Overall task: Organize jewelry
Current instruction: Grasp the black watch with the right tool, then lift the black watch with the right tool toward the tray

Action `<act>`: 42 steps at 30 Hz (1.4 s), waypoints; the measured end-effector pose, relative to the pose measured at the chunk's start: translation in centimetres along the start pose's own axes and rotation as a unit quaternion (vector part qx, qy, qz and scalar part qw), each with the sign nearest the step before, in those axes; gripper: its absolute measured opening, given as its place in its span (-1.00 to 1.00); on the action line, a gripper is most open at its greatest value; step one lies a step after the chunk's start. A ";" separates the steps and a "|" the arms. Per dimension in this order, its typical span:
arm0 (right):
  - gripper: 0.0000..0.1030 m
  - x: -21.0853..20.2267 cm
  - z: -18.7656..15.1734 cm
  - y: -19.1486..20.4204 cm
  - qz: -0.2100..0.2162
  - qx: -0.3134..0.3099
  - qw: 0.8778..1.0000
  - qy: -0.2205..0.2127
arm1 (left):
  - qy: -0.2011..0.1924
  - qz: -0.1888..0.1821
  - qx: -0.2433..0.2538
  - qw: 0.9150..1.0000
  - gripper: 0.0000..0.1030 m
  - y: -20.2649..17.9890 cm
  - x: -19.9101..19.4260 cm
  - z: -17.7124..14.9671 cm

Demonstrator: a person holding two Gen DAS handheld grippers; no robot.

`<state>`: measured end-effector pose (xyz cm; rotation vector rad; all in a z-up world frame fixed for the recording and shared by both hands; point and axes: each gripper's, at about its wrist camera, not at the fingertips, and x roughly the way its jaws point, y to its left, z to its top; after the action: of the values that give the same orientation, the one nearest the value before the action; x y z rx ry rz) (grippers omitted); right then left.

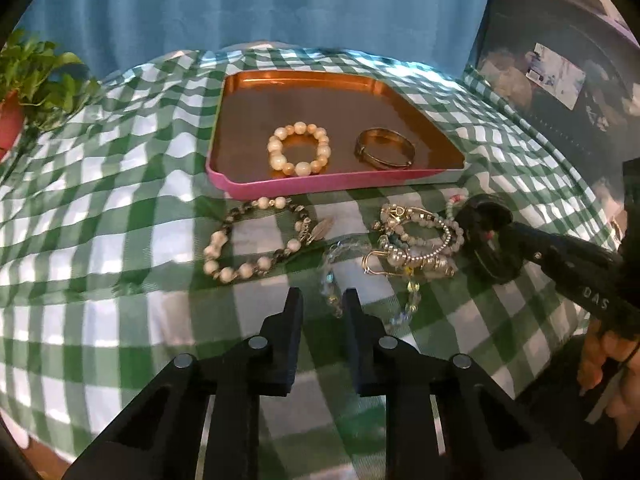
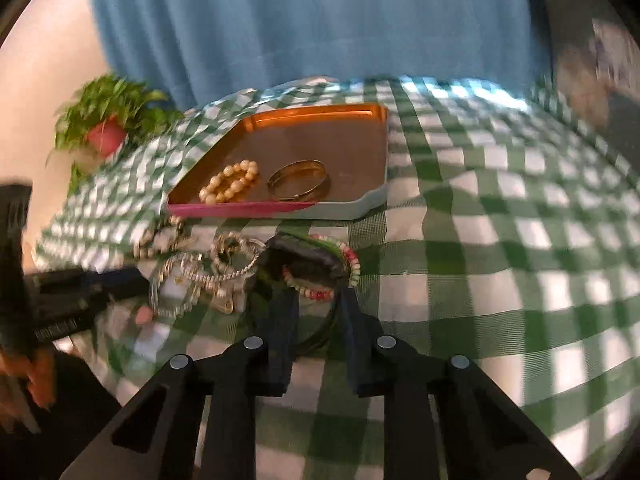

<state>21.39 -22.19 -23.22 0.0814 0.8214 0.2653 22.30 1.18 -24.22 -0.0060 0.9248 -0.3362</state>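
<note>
A copper tray (image 1: 256, 84) with a pink rim holds a pearl bracelet (image 1: 299, 149) and a gold bangle (image 1: 384, 148); the tray also shows in the right wrist view (image 2: 352, 128). In front of it lie a black-and-white bead bracelet (image 1: 256, 240), a clear crystal bracelet (image 1: 334, 276) and a tangled pile of chains and beads (image 1: 416, 240). My left gripper (image 1: 323, 300) is open above the crystal bracelet. My right gripper (image 2: 318, 300) is open around a black bangle (image 2: 308, 264) lying with a pink-green bead bracelet (image 2: 352, 264). It also appears at the right of the left wrist view (image 1: 488, 236).
A green-and-white checked cloth (image 1: 100, 220) covers the table. A potted plant in a red pot (image 1: 12, 120) stands at the far left. A blue curtain (image 1: 280, 8) hangs behind. Dark clutter (image 1: 560, 92) sits at the far right.
</note>
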 end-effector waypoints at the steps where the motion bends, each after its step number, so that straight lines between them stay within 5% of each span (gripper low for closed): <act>1: -0.68 0.4 0.2 -0.1 -0.006 0.000 1.000 0.003 | 0.004 -0.003 0.001 1.000 -0.63 0.0 0.5 0.1; 5: -0.83 1.0 0.1 -0.3 -0.013 -0.004 1.000 0.011 | -0.005 0.023 0.038 0.999 -0.85 -0.8 1.0 0.3; 13: -0.89 -1.7 0.3 -1.7 -0.001 -0.009 1.000 -0.022 | -0.045 0.017 -0.022 0.999 -0.85 2.8 -3.5 -0.8; 19: -0.89 -2.1 -0.9 -1.3 -0.004 -0.030 0.999 -0.009 | -0.002 0.021 -0.016 1.000 -0.84 2.6 -2.0 -2.5; 29: -0.73 -0.1 -1.2 -1.7 -0.003 -0.012 1.000 0.020 | -0.015 0.022 -0.029 0.999 -0.84 3.1 -1.7 -2.5; 36: -0.87 -1.6 -1.2 -1.4 -0.032 -0.029 0.999 -0.012 | -0.032 0.026 -0.069 0.997 -0.85 3.3 -3.1 -1.8; 42: -0.87 -3.9 -1.3 -2.4 0.001 0.041 0.999 -0.013 | -0.052 0.028 -0.057 0.997 -0.85 0.8 -5.8 -0.9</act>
<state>18.42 -25.60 -21.79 0.1625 0.8057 0.2325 18.63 3.72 -20.36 -0.1025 0.8383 -0.2288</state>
